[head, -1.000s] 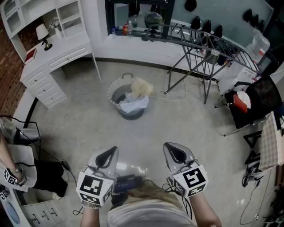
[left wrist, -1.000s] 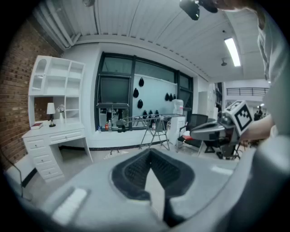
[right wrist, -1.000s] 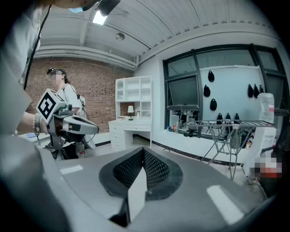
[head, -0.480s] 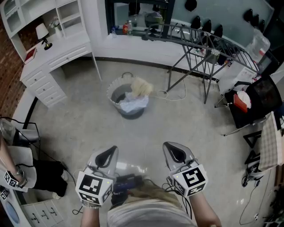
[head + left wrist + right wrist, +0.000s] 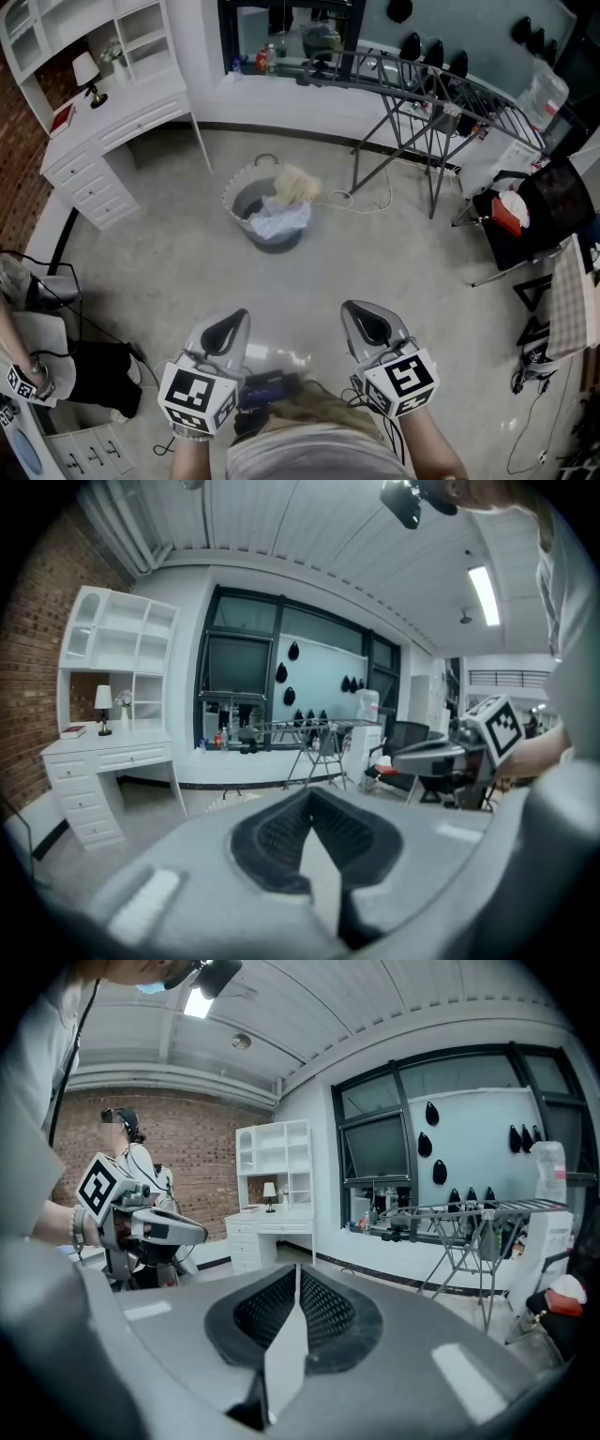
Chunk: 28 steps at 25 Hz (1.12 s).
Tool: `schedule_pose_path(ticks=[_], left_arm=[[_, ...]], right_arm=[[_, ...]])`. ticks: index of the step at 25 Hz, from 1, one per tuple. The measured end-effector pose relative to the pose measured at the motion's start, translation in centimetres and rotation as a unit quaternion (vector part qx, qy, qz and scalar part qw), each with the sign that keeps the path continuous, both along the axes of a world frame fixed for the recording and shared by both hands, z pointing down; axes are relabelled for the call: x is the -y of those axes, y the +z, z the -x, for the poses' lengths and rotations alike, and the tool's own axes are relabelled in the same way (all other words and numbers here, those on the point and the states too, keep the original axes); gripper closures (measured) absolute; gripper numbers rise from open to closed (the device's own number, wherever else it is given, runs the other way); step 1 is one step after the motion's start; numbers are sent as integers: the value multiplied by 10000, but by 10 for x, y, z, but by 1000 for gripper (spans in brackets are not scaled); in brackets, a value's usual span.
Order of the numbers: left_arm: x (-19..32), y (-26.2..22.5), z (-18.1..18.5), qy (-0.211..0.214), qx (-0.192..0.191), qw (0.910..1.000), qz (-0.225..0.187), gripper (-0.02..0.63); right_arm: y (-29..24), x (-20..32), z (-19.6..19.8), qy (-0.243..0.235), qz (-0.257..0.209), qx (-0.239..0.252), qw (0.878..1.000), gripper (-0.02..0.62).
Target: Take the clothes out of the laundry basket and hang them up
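Not started: left gripper (image 5: 225, 330) and right gripper (image 5: 367, 323) pressed together, empty. Next, approach laundry basket (image 5: 246, 187) at 12 o'clock.

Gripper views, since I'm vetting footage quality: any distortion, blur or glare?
Left gripper view: fisheye, black corners, left claw soft, ceiling light blown out. Right gripper view: same fisheye, right claw soft, drying rack sharper. Head view: even light, glare on the floor.

A home-like room — white desk (image 5: 105, 139), drying rack (image 5: 441, 86), brick wall (image 5: 15, 180).
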<state>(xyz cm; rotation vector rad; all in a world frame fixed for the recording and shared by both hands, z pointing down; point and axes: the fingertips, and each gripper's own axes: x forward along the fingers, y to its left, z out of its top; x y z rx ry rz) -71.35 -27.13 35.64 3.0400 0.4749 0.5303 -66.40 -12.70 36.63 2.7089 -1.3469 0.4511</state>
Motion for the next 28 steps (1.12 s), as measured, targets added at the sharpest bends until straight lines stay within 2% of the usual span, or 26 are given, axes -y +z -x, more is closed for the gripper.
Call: schedule_pose_path(ticks=[4, 7, 8, 9, 18, 22, 28], left_arm=[[2, -3, -3, -97, -73, 9999, 61, 607], [1, -6, -6, -180, -130, 9997, 141, 610], [-1, -7, -8, -180, -133, 9996, 187, 579], [-3, -7, -9, -175, -132, 9995, 222, 484], [-5, -12, -13, -532, -335, 9979, 127, 482], [-7, -12, -15, -540, -405, 9977, 42, 482], [3, -13, -41, -641, -545, 9965, -33, 482]], right_arm=[[1, -1, -3, 45, -88, 27, 9999, 586], [1, -5, -5, 58, -119, 105, 9999, 515], [1, -7, -6, 42, -129, 108, 9999, 502], [2, -9, -6, 20, -141, 104, 9998, 499], [13, -32, -10, -74, -51, 91, 9999, 499], [15, -37, -10, -110, -49, 22, 9999, 499], [18, -36, -29, -15, -55, 47, 10000, 499]])
